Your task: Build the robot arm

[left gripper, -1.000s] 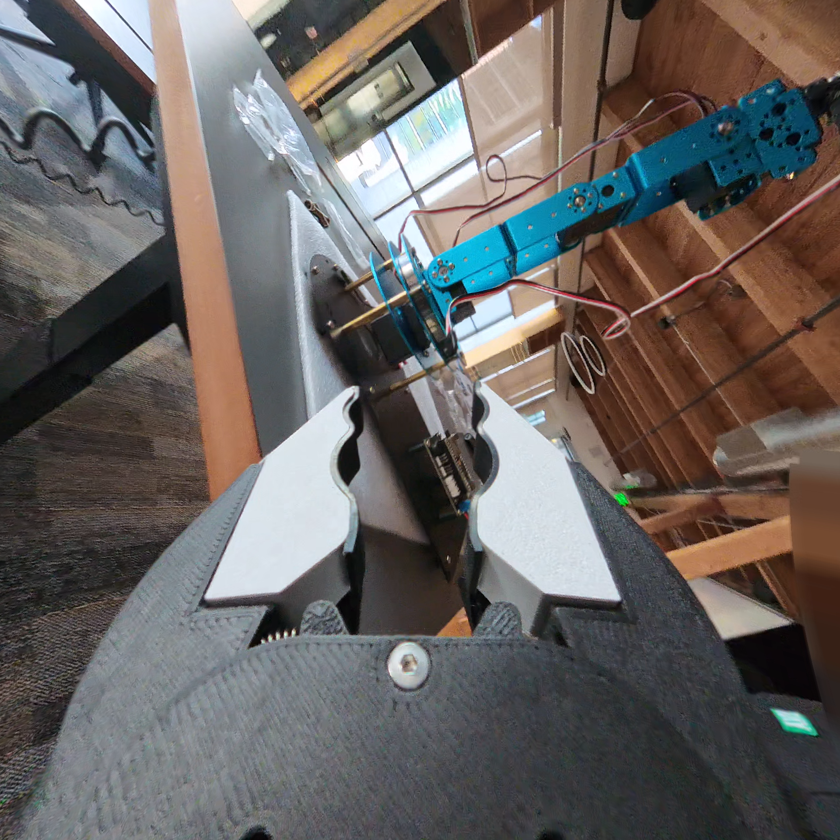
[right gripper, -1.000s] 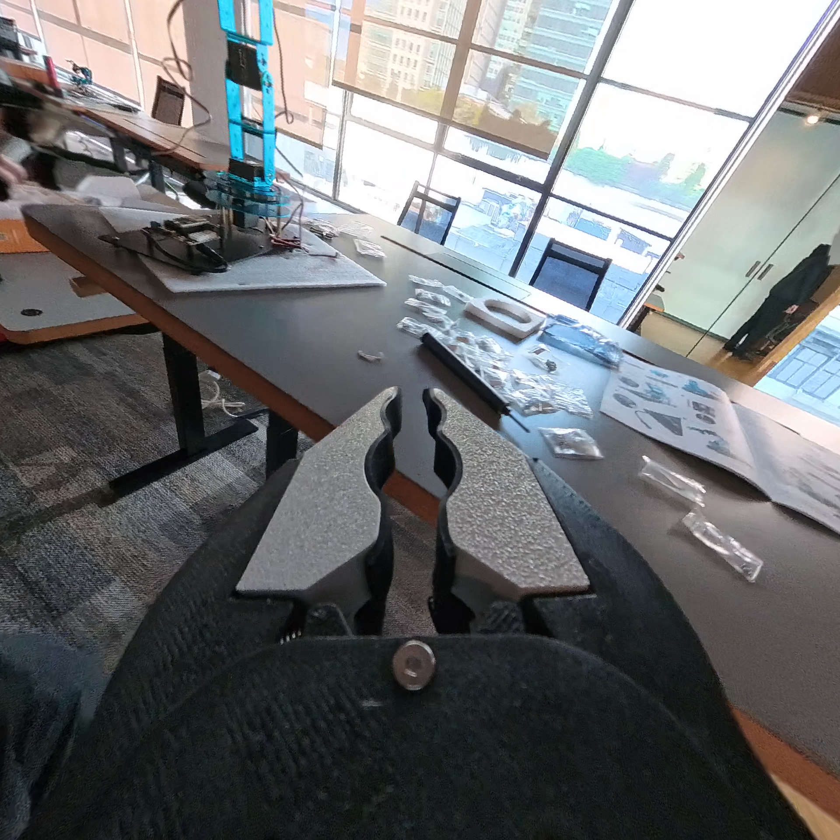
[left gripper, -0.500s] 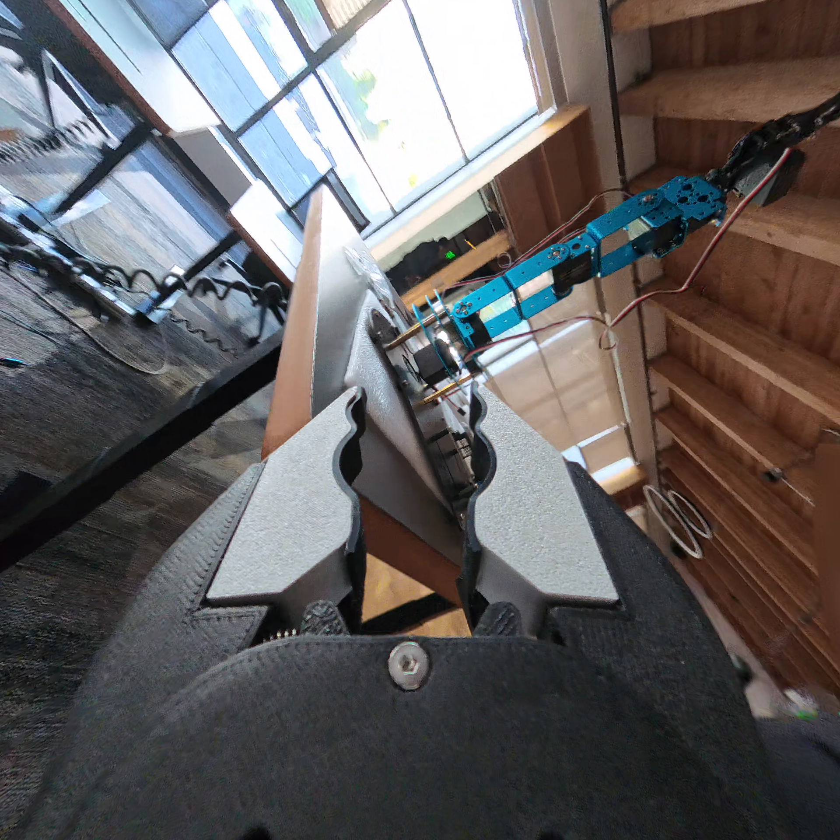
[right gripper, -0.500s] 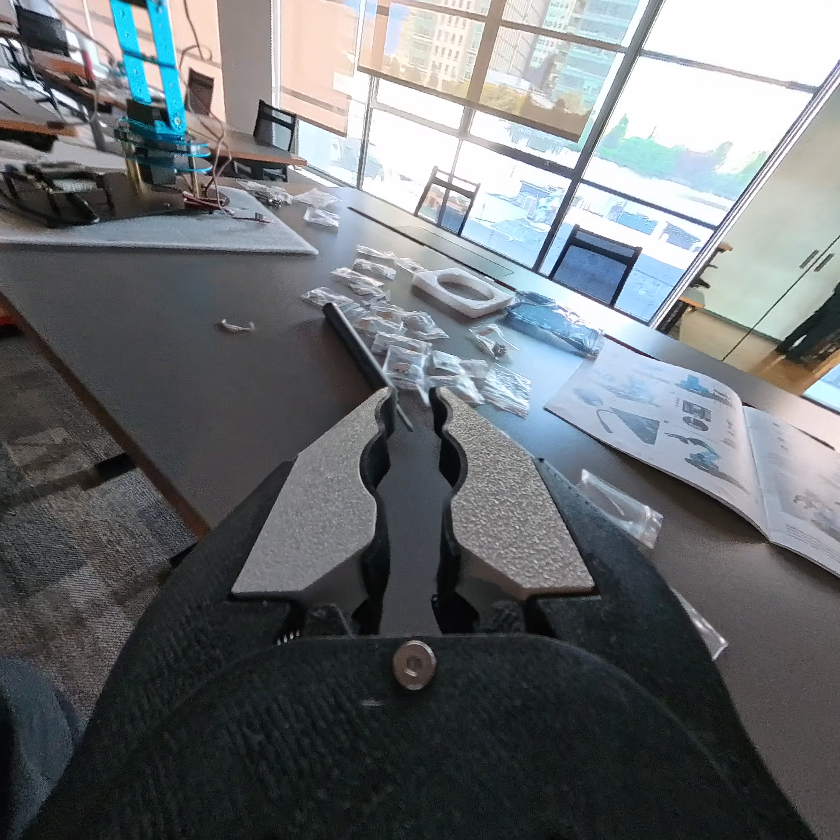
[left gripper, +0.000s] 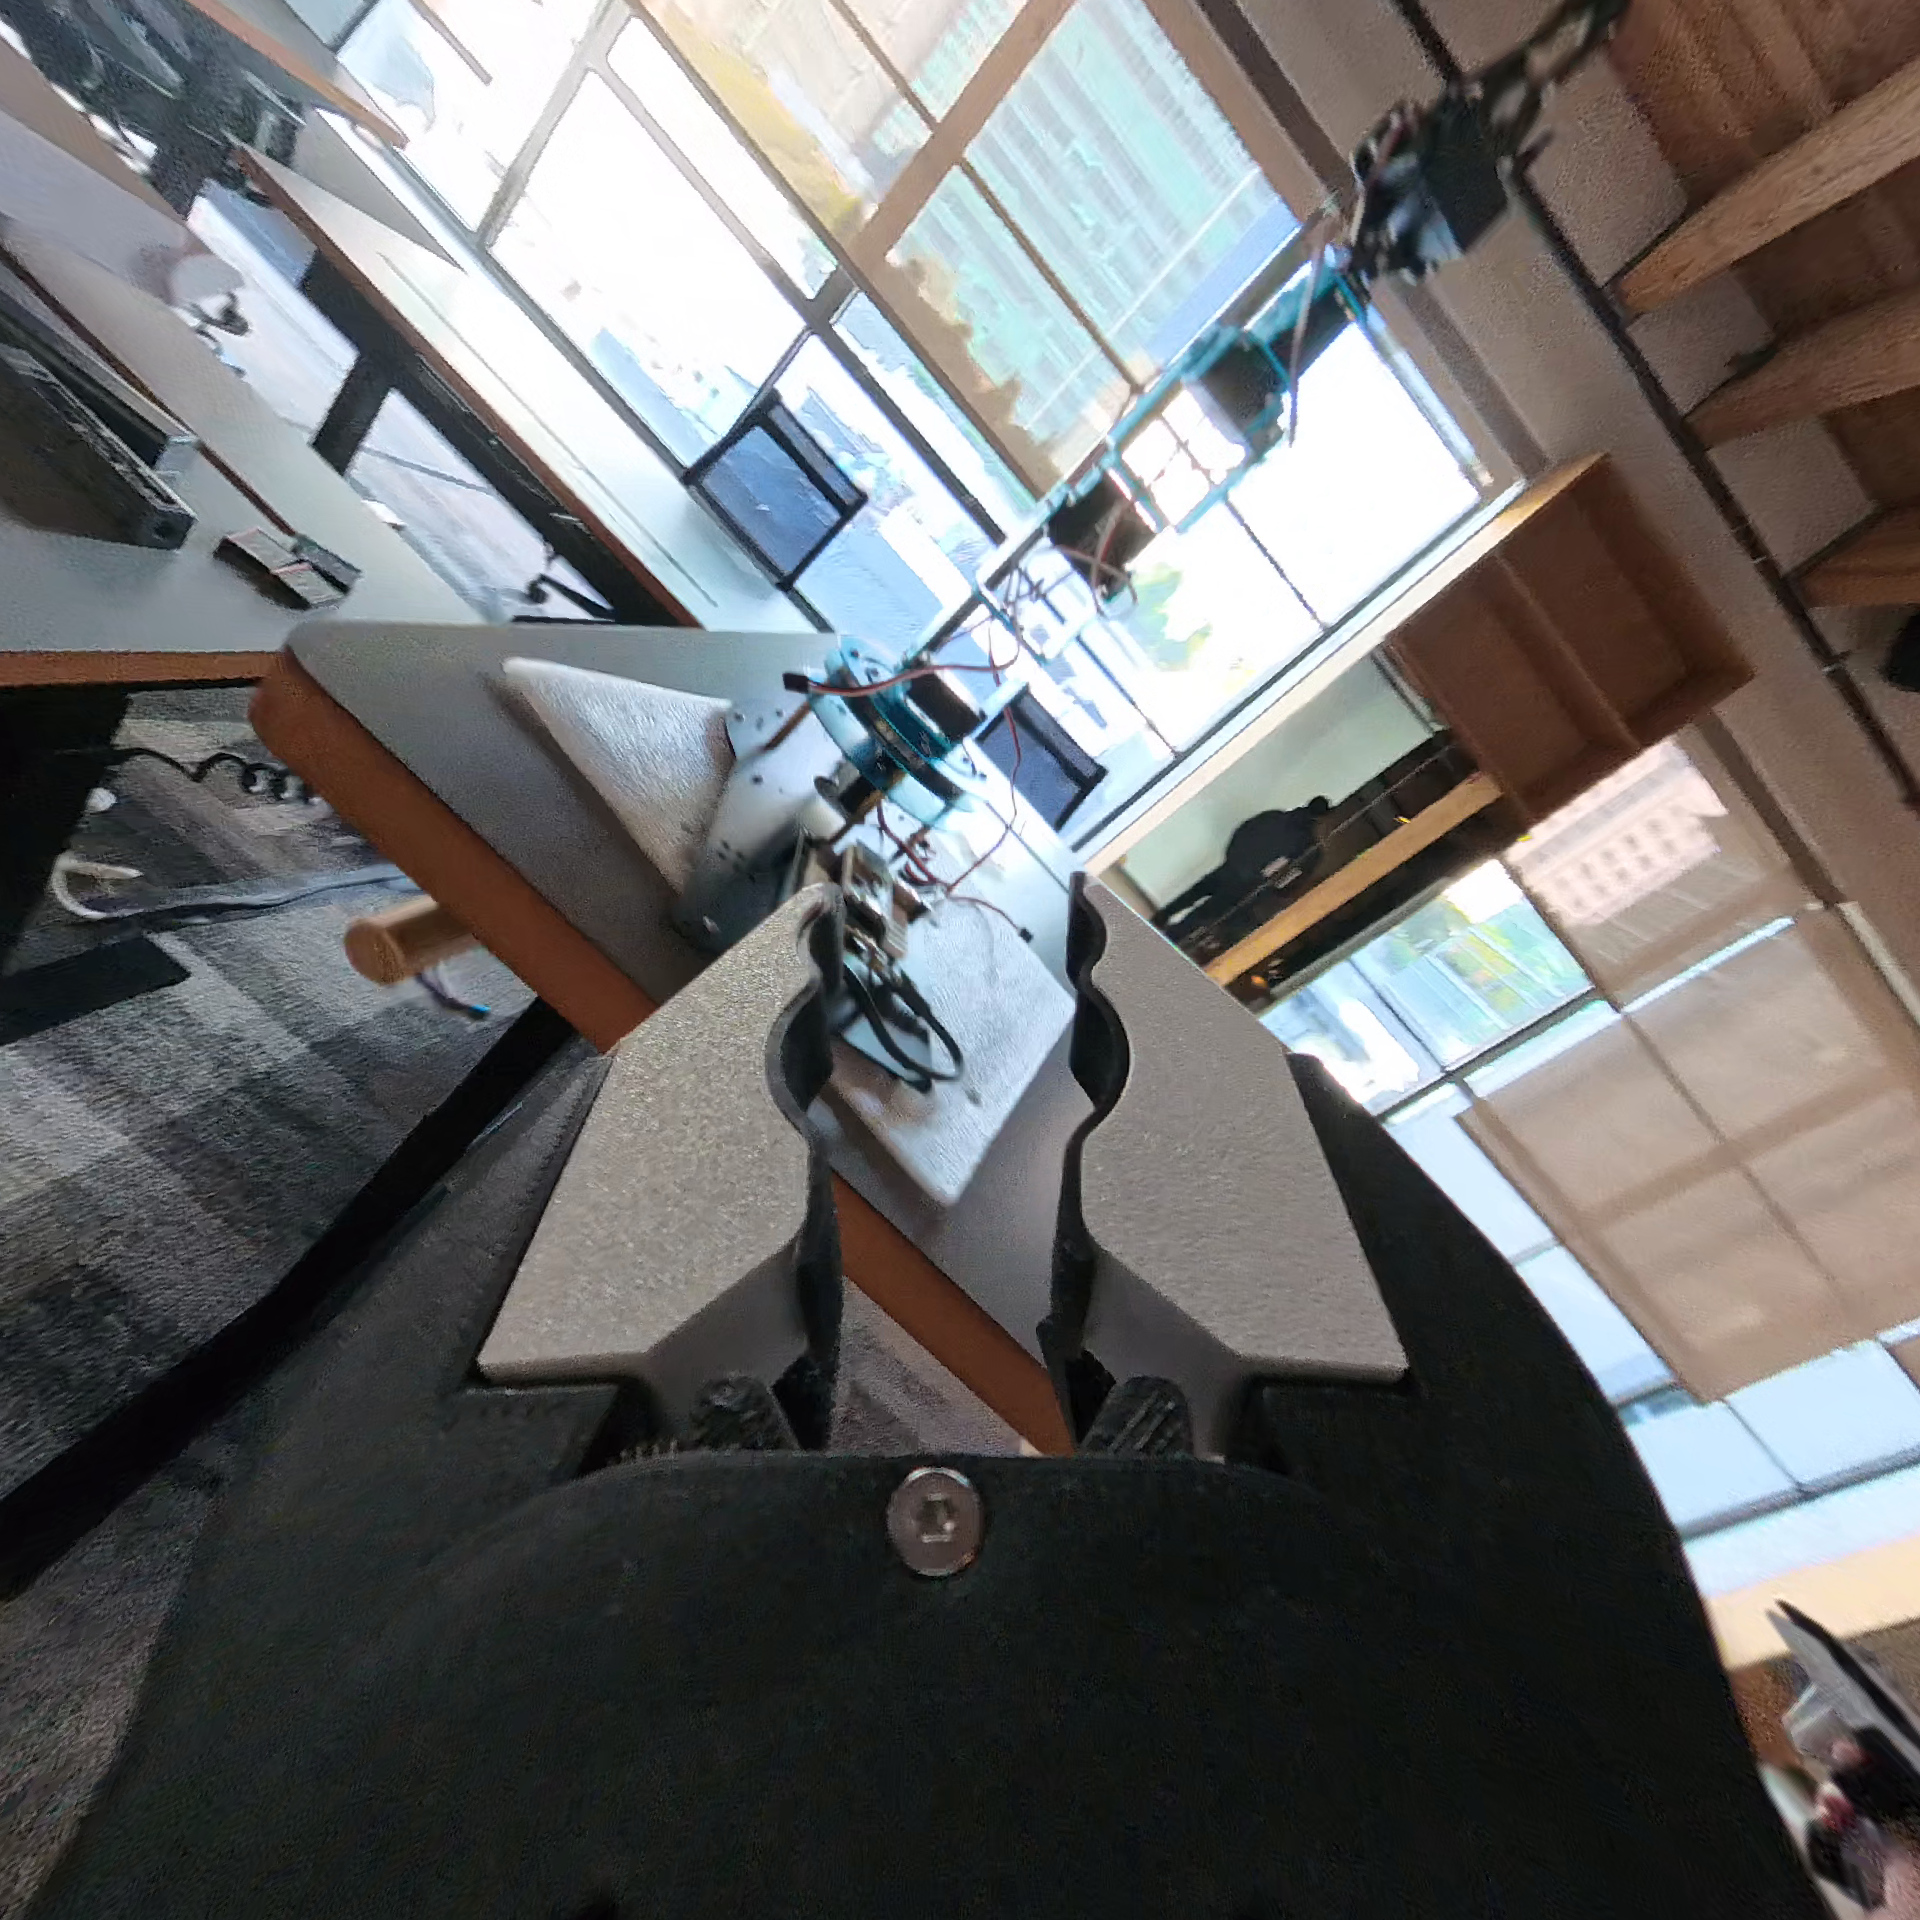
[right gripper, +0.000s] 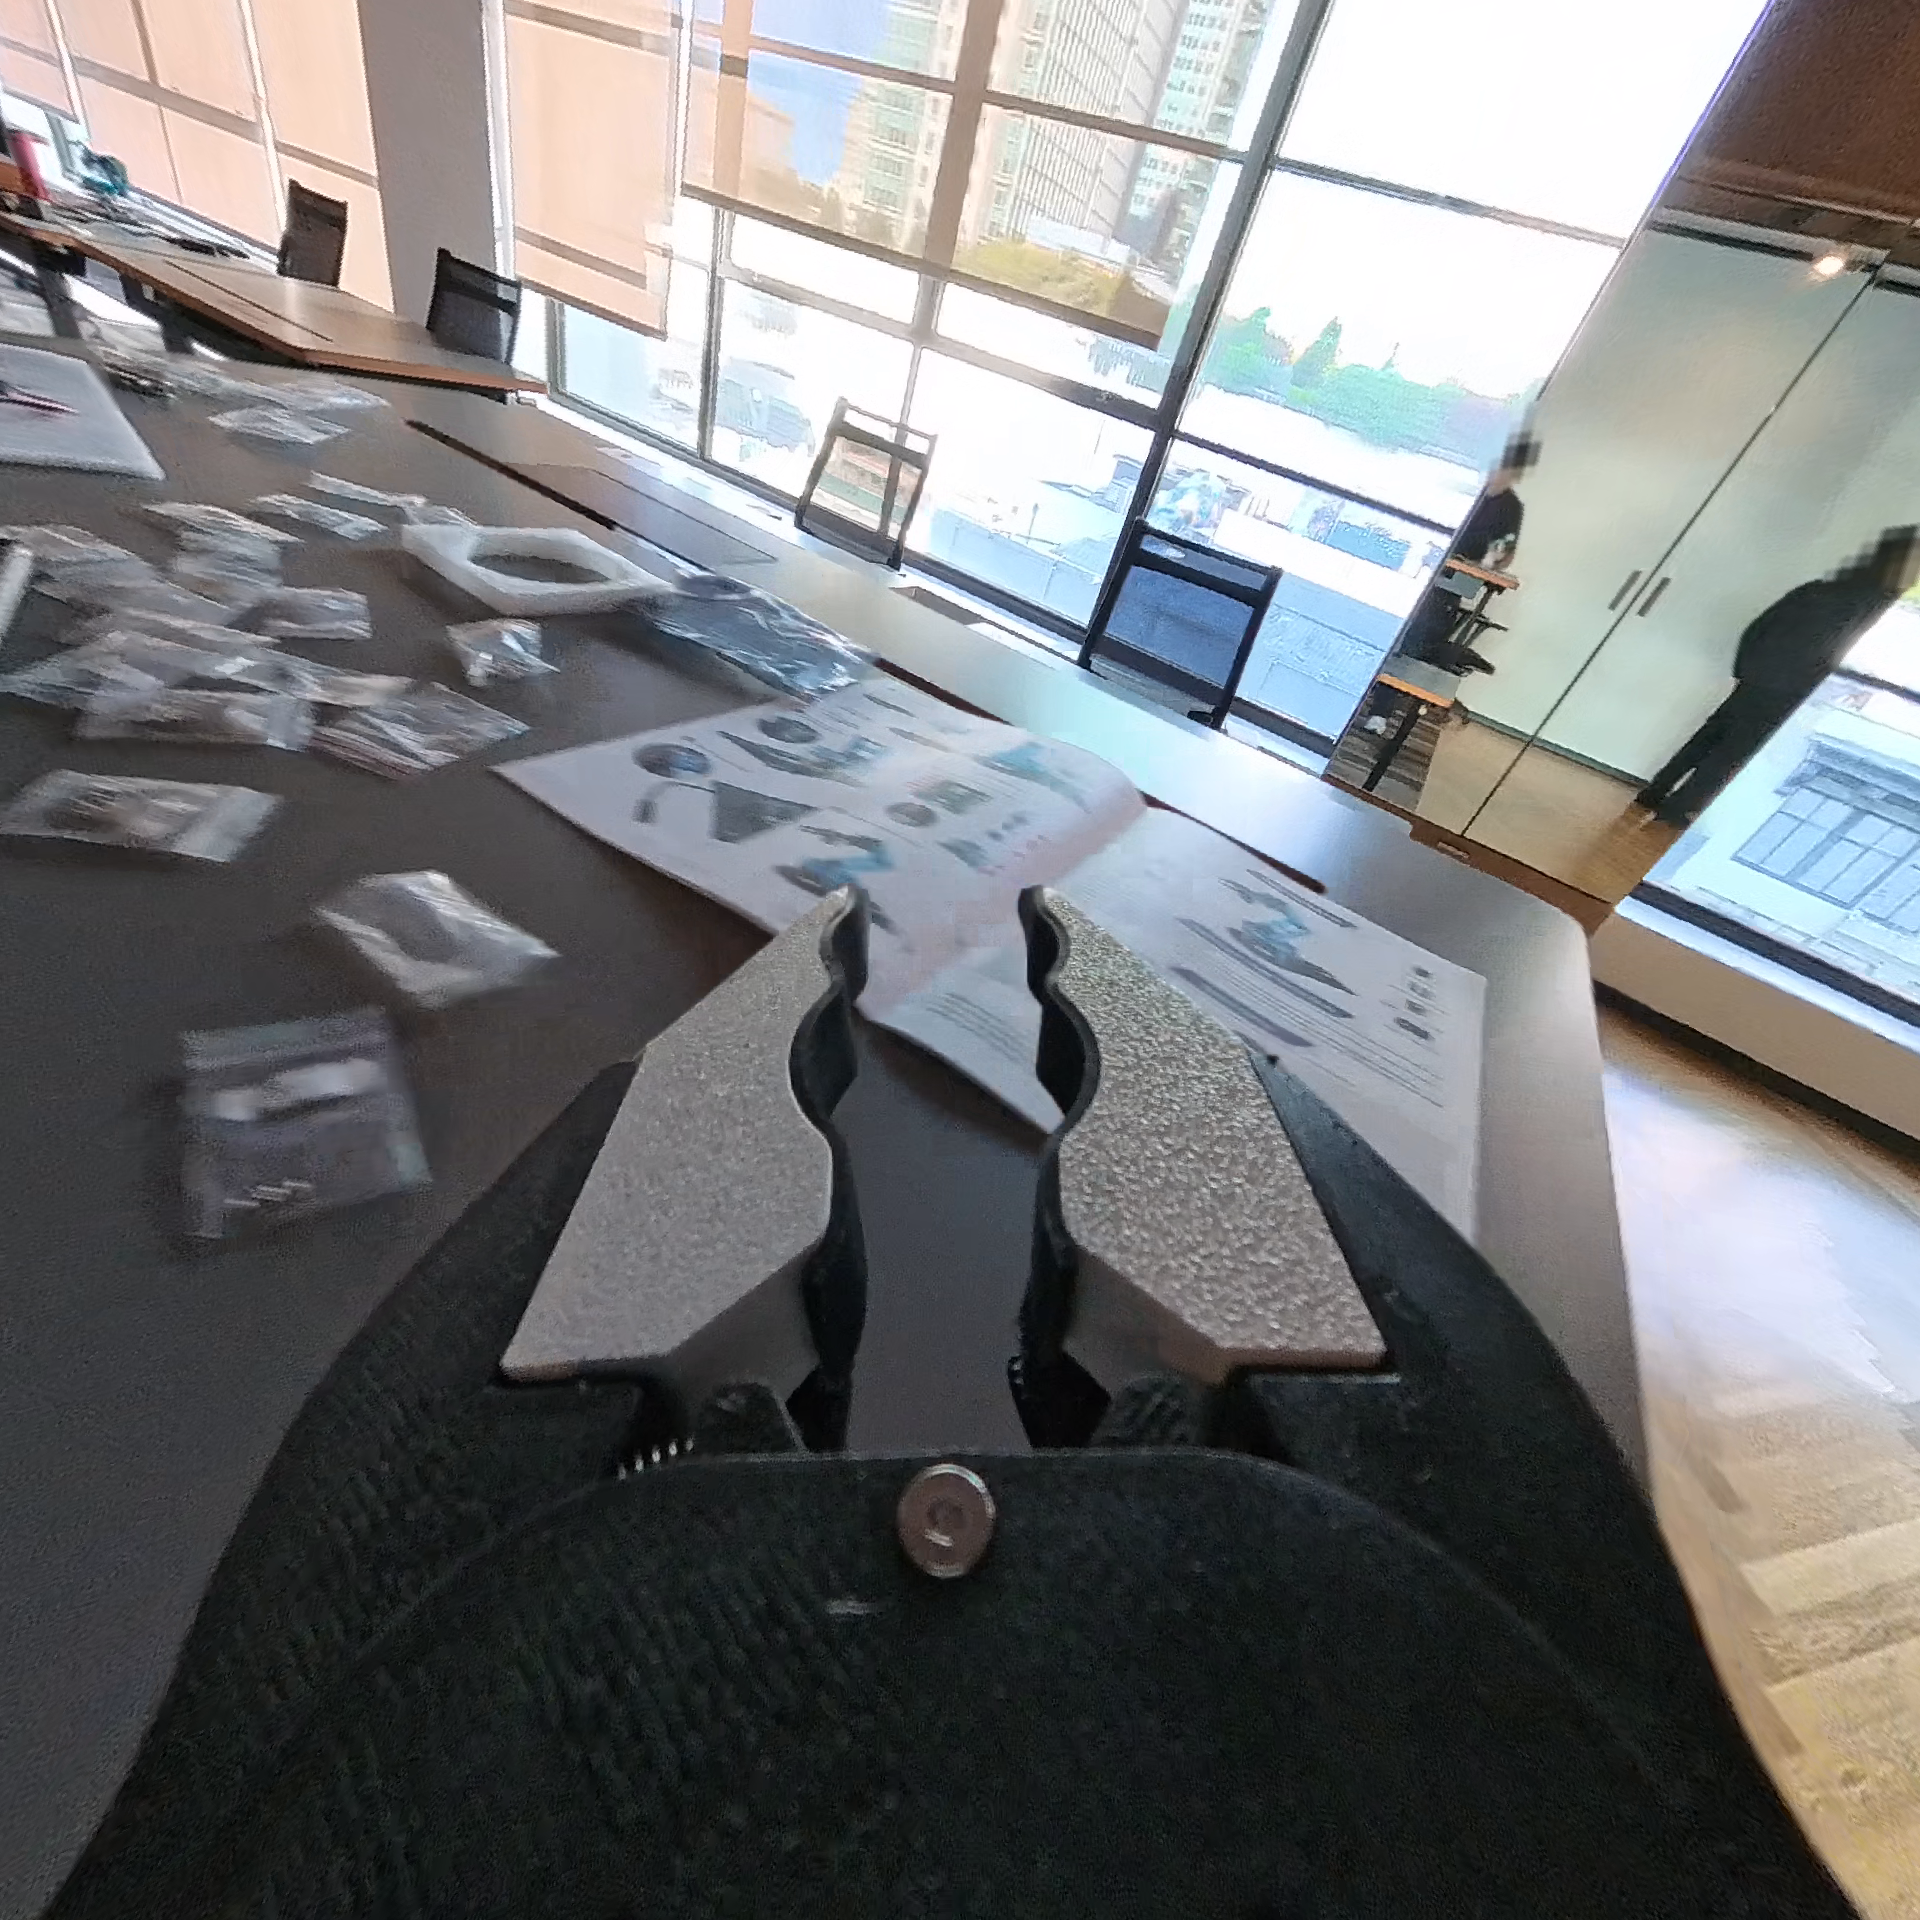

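My left gripper (left gripper: 948, 906) is open and empty, tilted, off the near corner of a grey table (left gripper: 488, 717). Ahead of it a white foam mat (left gripper: 966, 1081) carries a circuit board with black cables (left gripper: 883, 997) and the round blue base (left gripper: 894, 738) of a blue robot arm (left gripper: 1236, 374) with red and white wires. My right gripper (right gripper: 940, 904) is open and empty, low over the dark table (right gripper: 125, 997), pointing at an open instruction booklet (right gripper: 914, 800). Several small clear bags of parts (right gripper: 301, 1122) lie to its left.
A white foam ring (right gripper: 530, 566) and a blue-filled bag (right gripper: 748, 623) lie beyond the small bags. Chairs (right gripper: 1184, 613) stand along the far side by the windows. Two people (right gripper: 1766, 675) stand at the far right. Carpet (left gripper: 187, 1143) lies below the table edge.
The left view has swung so the table corner and foam mat face the gripper. The right gripper has moved right over the table, from the black tool and bags to the booklet, and opened wider.
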{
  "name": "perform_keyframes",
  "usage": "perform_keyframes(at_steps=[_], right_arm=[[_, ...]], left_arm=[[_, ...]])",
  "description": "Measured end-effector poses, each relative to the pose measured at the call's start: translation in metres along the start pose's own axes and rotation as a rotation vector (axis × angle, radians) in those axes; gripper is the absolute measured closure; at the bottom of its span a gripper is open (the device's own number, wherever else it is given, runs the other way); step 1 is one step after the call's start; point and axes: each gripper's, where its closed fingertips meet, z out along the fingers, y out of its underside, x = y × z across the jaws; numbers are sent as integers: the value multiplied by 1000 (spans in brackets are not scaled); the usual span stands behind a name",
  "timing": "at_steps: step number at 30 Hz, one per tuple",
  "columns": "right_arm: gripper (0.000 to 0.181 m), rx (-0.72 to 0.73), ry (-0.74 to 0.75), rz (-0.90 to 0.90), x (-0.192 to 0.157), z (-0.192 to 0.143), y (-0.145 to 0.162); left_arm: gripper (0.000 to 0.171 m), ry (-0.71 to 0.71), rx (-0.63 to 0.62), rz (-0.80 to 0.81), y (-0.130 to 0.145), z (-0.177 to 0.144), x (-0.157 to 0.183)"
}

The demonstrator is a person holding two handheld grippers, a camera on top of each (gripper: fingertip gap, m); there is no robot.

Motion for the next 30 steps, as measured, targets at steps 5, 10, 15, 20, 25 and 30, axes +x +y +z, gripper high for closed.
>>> perform_keyframes(at_steps=[5,10,15,20,25,30], right_arm=[[153,-1,-99,153,60,32,29],[167,55,-221,339,60,59,31],[176,56,-221,294,58,64,31],[178,54,-145,372,78,65,36],[180,95,-67,520,104,61,39],[181,140,-6,609,123,55,41]], left_arm=[[129,-129,-33,110,33,-23,59],[128,-281,27,209,29,-45,89],[122,-464,156,251,3,-72,80],[121,-641,339,292,-38,-116,62],[122,-781,576,271,-59,-177,49],[125,-988,718,273,-51,-247,26]])
